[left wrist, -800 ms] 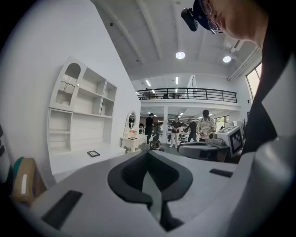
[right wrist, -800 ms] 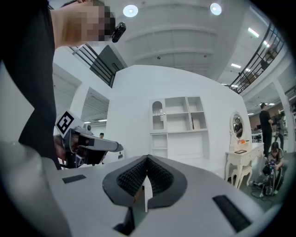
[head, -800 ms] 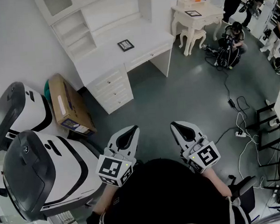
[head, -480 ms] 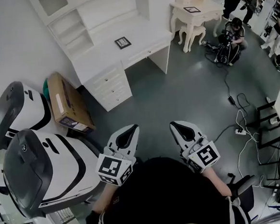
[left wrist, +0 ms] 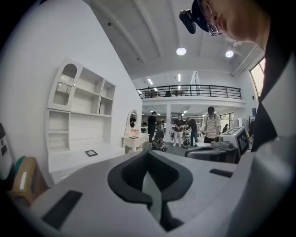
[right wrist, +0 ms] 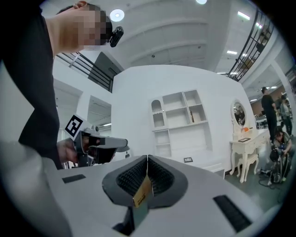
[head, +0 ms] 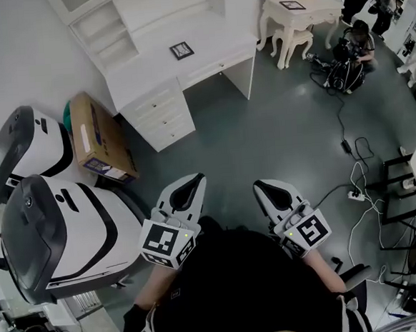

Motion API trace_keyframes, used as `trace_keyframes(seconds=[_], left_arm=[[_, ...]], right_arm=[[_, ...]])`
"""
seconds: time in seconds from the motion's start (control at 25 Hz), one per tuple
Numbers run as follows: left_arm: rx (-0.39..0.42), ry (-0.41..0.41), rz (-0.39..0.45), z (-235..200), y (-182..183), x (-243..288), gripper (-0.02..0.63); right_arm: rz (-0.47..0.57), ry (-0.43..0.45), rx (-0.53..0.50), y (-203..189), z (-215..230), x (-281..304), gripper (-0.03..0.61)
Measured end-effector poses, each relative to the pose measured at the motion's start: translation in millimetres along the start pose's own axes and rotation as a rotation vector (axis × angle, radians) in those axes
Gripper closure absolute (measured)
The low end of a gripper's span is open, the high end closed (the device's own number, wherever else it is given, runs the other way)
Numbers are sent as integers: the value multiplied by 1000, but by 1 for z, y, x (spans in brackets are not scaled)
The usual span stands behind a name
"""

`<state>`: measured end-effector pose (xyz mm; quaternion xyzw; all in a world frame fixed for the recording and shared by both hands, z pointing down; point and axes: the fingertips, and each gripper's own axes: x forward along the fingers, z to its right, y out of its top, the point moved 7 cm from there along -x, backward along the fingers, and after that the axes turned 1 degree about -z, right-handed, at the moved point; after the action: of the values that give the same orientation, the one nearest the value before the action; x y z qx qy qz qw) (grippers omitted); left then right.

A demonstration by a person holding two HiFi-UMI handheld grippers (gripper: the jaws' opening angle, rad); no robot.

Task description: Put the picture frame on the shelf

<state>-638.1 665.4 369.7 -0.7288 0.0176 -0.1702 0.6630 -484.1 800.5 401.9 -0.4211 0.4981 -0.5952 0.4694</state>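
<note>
Head view looks steeply down on a grey floor. The picture frame (head: 181,50) is small in the upper middle: a dark, nearly square frame with a pale centre, lying flat on the white surface (head: 213,43), with nothing touching it. Behind it, toward the upper left, the shelf (head: 108,33) rises from the back of that surface in open white compartments. A stack of drawers (head: 163,122) sits under the surface's left end. A cardboard box (head: 102,145) leans at the left, beside the drawers, and two white-and-grey machines (head: 63,237) fill the lower left. At the upper right stands a white dressing table (head: 293,12), with a person (head: 356,39) crouched just beyond it. Both tools are low in the centre, well apart from the frame. The left hand-held gripper (head: 195,180) and the right hand-held gripper (head: 260,188) point up the picture side by side, near each other but not touching. Left gripper view shows its dark pads pressed together with nothing between them, and the frame appears as a thin dark slab at the middle left on the surface. Right gripper view shows its jaws closed too, with a small tan label (right wrist: 142,193) sticking out at the seam of the pads. Whether that label is part of the tool cannot be told.
</note>
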Motion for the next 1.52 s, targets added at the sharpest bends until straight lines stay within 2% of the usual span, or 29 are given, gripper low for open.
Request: trace_keyframes(seconds=[0.24,0.56,0.88,1.12,1.28,1.52], left_arm=[[-13,35,-13,-5,-3,13,607],[-14,-12,-12,-22,1,56,607],[-11,49,26,-107,23,106,607],[-6,3,41,-155,38,150,607],[-9,-14,35,-192,41,171,607],[-29,12,19,-253,40,189,607]], right_arm=[[14,6,33,-2,16,-8,557],[16,-4,42,-4,50,19,557],[-6,-38,35,4,107,74,557],[10,-48,20,24,145,139,557],[3,-16,8,31,162,192,557],[-30,31,42,29,181,267,557]])
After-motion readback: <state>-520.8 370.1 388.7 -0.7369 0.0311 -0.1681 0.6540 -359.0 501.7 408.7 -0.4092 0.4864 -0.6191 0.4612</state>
